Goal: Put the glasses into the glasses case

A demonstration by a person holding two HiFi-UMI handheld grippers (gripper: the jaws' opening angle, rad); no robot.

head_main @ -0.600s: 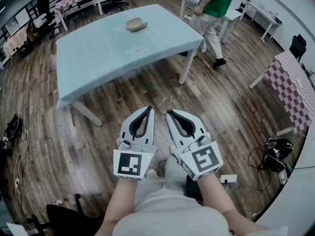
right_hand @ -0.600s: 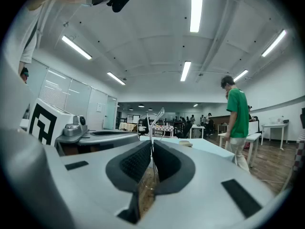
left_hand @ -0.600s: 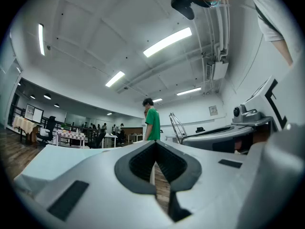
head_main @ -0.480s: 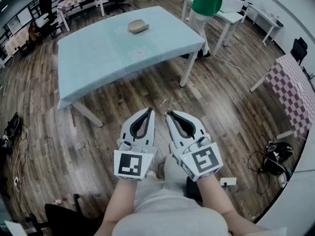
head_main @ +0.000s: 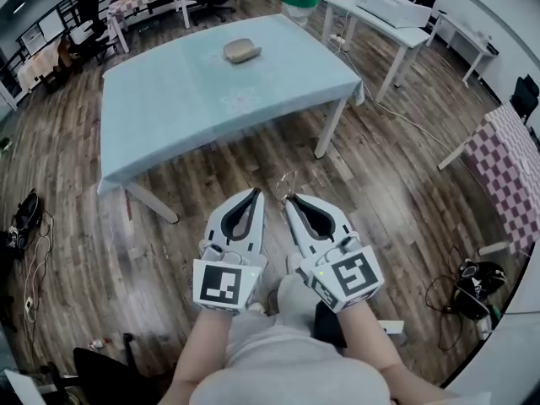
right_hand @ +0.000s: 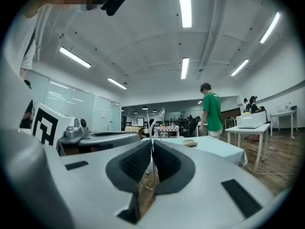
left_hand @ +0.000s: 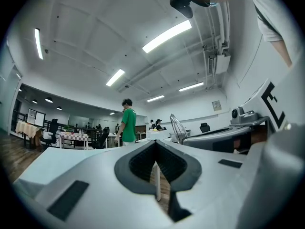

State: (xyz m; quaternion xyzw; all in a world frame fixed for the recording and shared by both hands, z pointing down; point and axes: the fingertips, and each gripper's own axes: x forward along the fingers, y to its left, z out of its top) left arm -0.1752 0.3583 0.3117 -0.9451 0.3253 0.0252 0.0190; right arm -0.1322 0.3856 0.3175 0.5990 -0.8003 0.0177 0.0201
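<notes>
Glasses [head_main: 285, 179] stand pinched in the right gripper's [head_main: 289, 197] clenched tips. The left gripper [head_main: 255, 191], just beside, is closed on nothing. The glasses case [head_main: 242, 51] sits well ahead, so carry level and grip gently.

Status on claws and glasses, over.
Right claw shut on thin wire-framed glasses; left claw shut, empty. Tan oval glasses case on light-blue table ahead. Nothing between.

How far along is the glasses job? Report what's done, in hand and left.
Done: the thin wire-frame glasses are gripped in the right gripper. In hand: they are held above the floor, short of the pale blue table. Left: the tan oval glasses case lies there, apparently shut, glasses not yet in.
</notes>
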